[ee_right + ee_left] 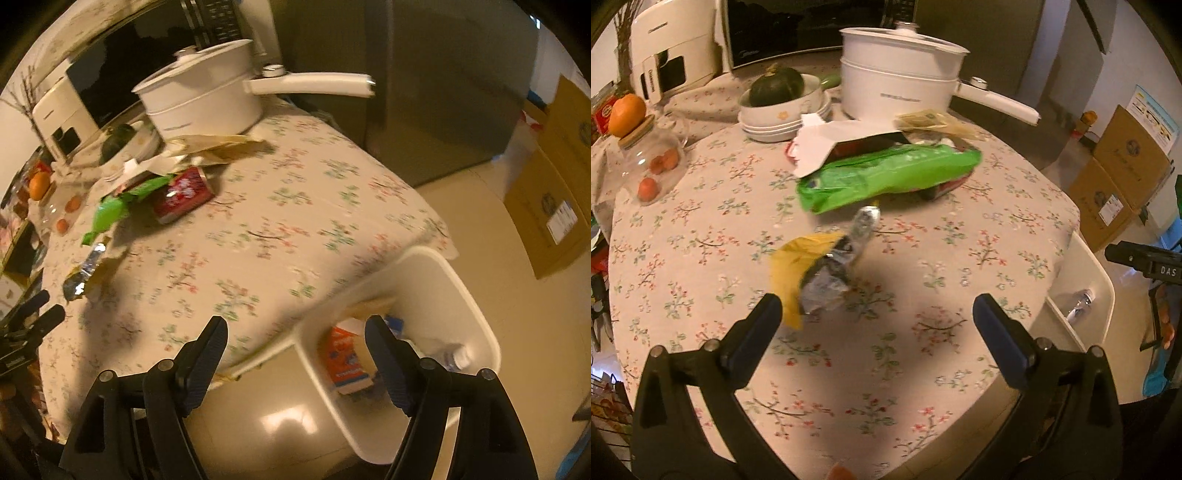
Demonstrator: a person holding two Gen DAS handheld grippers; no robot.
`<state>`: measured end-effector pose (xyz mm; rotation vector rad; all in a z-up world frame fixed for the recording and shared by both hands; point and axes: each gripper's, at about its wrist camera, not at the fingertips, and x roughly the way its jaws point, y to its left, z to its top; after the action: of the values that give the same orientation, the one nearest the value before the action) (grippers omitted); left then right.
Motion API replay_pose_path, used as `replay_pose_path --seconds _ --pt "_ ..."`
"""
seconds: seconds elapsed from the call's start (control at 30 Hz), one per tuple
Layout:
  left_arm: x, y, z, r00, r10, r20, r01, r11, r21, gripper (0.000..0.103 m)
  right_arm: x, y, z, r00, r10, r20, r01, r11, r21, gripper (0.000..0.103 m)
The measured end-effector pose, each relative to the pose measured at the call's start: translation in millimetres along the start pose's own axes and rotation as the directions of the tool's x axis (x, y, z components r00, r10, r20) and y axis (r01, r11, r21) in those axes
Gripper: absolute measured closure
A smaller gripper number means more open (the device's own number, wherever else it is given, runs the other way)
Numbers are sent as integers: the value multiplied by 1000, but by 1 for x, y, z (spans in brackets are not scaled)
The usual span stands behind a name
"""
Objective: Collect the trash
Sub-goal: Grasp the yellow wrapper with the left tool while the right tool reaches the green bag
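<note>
Left wrist view: left gripper (877, 308) spread wide above floral tablecloth (923, 229), nothing between its jaws; yellow-and-silver wrapper (816, 273) lying just ahead of left finger, green snack bag (886, 175) farther back, draped over a red box (940, 190), beside white pot (897, 85). Right wrist view: right gripper (295, 338) partly open, empty, poised over table edge and white bin (476, 314); orange carton (345, 360) and a plastic bottle (456, 358) inside bin.
</note>
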<state>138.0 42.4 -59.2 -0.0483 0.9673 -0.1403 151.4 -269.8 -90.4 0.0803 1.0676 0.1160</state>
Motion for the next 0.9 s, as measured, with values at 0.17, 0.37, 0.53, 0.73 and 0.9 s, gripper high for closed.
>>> replay_pose_path --seconds 0.17,0.37,0.53,0.73,0.9 --pt "5 27 6 999 -29 -30 27 997 -67 1 9 22 9 1000 21 -3 -21 1000 -13 24" --pt "24 54 12 994 -70 -83 56 985 -164 1 18 42 14 1000 26 -12 -27 998 -49 24" --pt "38 62 14 987 -114 -111 86 969 -231 26 23 47 14 1000 12 -21 -14 997 -73 24" --pt "53 61 8 978 -129 -163 86 964 -250 73 25 43 13 1000 10 -26 -12 998 -59 24" --pt "36 53 11 983 -144 -115 120 973 -195 78 23 42 12 1000 18 -22 -19 999 -48 24"
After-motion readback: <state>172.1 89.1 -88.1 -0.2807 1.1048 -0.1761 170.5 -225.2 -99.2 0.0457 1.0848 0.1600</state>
